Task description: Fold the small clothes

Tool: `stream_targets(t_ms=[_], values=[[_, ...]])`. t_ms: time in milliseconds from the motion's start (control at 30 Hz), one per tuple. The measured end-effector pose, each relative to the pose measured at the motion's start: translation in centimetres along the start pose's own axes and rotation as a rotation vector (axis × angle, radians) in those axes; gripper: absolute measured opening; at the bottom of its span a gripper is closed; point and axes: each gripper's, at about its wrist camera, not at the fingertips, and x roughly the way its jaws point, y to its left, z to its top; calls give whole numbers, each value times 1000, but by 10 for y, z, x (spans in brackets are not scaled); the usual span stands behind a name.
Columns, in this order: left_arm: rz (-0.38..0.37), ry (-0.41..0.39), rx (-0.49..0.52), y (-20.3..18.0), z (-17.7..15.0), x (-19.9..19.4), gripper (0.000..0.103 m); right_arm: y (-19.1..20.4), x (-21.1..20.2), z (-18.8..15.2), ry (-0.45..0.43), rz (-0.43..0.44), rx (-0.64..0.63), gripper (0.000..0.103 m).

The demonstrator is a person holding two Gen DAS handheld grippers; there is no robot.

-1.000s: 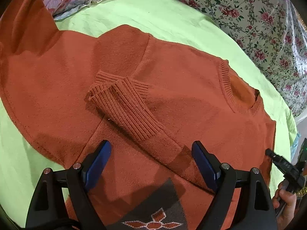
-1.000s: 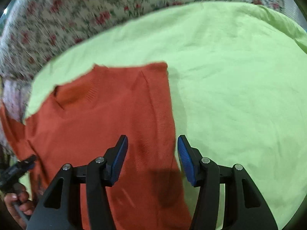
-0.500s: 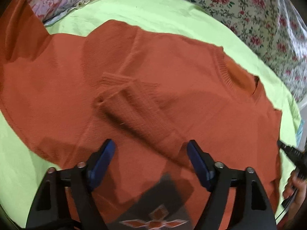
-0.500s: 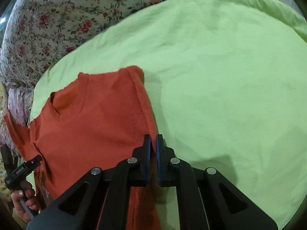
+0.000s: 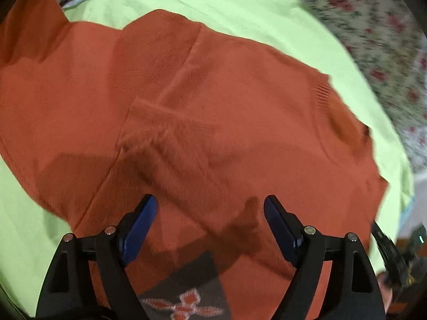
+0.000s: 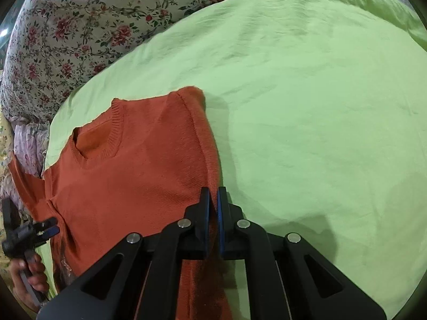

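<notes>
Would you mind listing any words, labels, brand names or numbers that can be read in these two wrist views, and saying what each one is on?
None: no readable text in either view.
The orange sweater bears only a dark patch with a flower-like motif, no letters.
The green sheet and floral cloth carry no writing.

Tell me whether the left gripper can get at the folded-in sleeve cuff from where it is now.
Probably yes. The left gripper hangs open just above the orange sweater, and the cuff lies exposed on top ahead of its fingers, with nothing covering it.
</notes>
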Motion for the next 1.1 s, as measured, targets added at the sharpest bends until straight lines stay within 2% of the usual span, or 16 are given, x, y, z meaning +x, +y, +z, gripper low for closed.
stream_targets(t_ms=[67,133,167,200,233,300,467,533,633,667,700,767,900,1000,1100], values=[[51,-8,8,-5,2,4,77,1,1,0,1,-5,-4,6],[65,-38,47,-6,-1,-1,48,1,0,0,4,-8,-3,6],[49,-44,76,-4,-5,-5,41,0,-1,0,2,-7,-1,6],[23,-43,86,-1,-7,-8,29,-2,-1,1,0,-5,1,6],[-14,-39,92,6,-10,-11,25,-3,-2,1,-1,-3,2,6],[-76,-27,100,24,-18,-17,25,-5,-1,2,-2,1,1,6],[-170,-45,91,55,-34,-24,27,-15,2,2,-3,36,65,6],[-181,-66,104,54,-34,-25,23,-21,3,2,-2,58,114,6],[-186,-115,156,53,-43,-30,25,-23,3,2,-2,71,150,6],[-145,-110,179,53,-44,-25,24,-22,2,2,-2,68,149,6],[-137,-99,181,51,-43,-20,24,-21,2,2,1,57,142,6],[-164,-104,163,56,-44,-25,26,-19,3,2,7,40,137,6],[-143,-129,179,65,-47,-42,37,-14,-1,5,14,9,135,7],[-150,-151,150,80,-47,-57,43,-7,-10,3,17,-36,133,9],[-127,-191,100,105,-45,-74,59,6,-23,-5,-1,-15,112,9]])
